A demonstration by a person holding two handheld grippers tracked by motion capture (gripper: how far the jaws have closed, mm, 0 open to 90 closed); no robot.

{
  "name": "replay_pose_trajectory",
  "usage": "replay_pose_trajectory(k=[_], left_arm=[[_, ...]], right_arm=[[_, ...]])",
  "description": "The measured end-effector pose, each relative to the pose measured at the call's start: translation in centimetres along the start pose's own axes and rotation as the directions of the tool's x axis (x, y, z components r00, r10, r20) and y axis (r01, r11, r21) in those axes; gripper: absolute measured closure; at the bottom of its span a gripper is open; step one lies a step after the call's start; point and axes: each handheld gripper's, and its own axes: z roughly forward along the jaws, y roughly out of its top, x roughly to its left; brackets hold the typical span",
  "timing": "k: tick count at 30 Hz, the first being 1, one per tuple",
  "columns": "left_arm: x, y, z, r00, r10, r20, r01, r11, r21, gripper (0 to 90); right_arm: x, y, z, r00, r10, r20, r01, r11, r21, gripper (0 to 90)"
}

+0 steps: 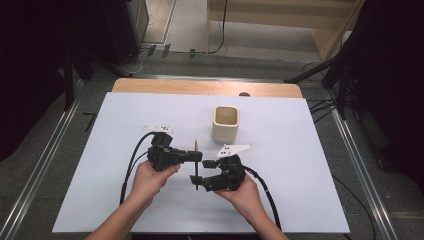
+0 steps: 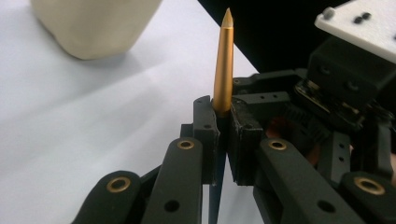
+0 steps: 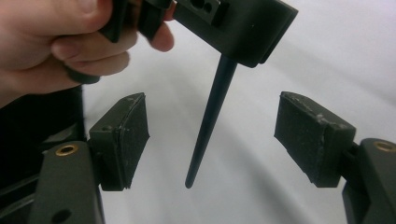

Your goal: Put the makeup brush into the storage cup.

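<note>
- Your left gripper (image 1: 196,156) sits just left of the middle of the high view, its jaws clamped on the pen (image 1: 196,165), which stands across them with its gold end towards the top of the frame.
- In the left gripper view the same pen (image 2: 223,65) rises between the two black pads at the centre of the frame; its gold, pointed end reaches up to the top edge and its dark shaft runs down out of the bottom.
- Your right gripper (image 1: 199,176) lies just right of centre in the high view, directly below the left one, with its jaws spread wide on either side of the pen's dark lower end.
- In the right gripper view the pads (image 3: 122,140) stand well apart at the left and right of the frame, and the dark tapered end of the pen (image 3: 208,122) hangs between them, touching neither.
- Your left hand (image 3: 56,46) fills the upper left of that view, wrapped round its gripper.
- The cream cup (image 1: 226,123) stands upright above and to the right of both grippers in the high view, apart from them, on the white table (image 1: 300,200).
- In the left gripper view the cup (image 2: 93,25) shows at the upper left, behind the pen.
</note>
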Motion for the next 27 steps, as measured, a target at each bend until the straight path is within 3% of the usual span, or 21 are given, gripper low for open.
replay_pose_trajectory(k=[4, 9, 11, 16, 21, 27], left_arm=[[-0.1, -0.1, 0.0, 0.9997, 0.017, 0.02, -0.017, 0.9998, 0.008, 83.7], [-0.2, -0.1, 0.0, 0.9977, 0.025, 0.063, -0.026, 0.9996, 0.01, 83.7], [-0.2, -0.1, 0.2, 0.9946, 0.029, 0.1, -0.032, 0.9993, 0.021, 83.6], [-0.3, -0.1, 0.3, 0.9892, 0.043, 0.14, -0.045, 0.999, 0.009, 83.6], [-0.2, -0.1, 0.2, 0.9848, 0.034, 0.17, -0.034, 0.9994, -0.007, 83.6], [-0.4, -0.3, 0.5, 0.9837, 0.056, 0.171, -0.056, 0.9984, -0.007, 83.4]], right_arm=[[-0.6, 0.1, -0.6, 0.9989, -0.013, -0.045, 0.014, 1.0, 0.014, 28.0], [-1.0, 0.0, -1.0, 0.9931, 0.001, -0.117, -0.002, 1.0, -0.009, 29.6], [-1.1, -0.1, -1.0, 0.9887, -0.001, -0.15, -0.002, 1.0, -0.016, 32.3], [-1.3, -0.4, -1.4, 0.9767, 0.026, -0.213, -0.037, 0.998, -0.044, 36.1], [-1.5, -0.8, -1.5, 0.9763, 0.057, -0.209, -0.071, 0.996, -0.06, 43.2], [-1.6, -1.1, -1.2, 0.9776, 0.068, -0.199, -0.083, 0.994, -0.066, 56.8]])
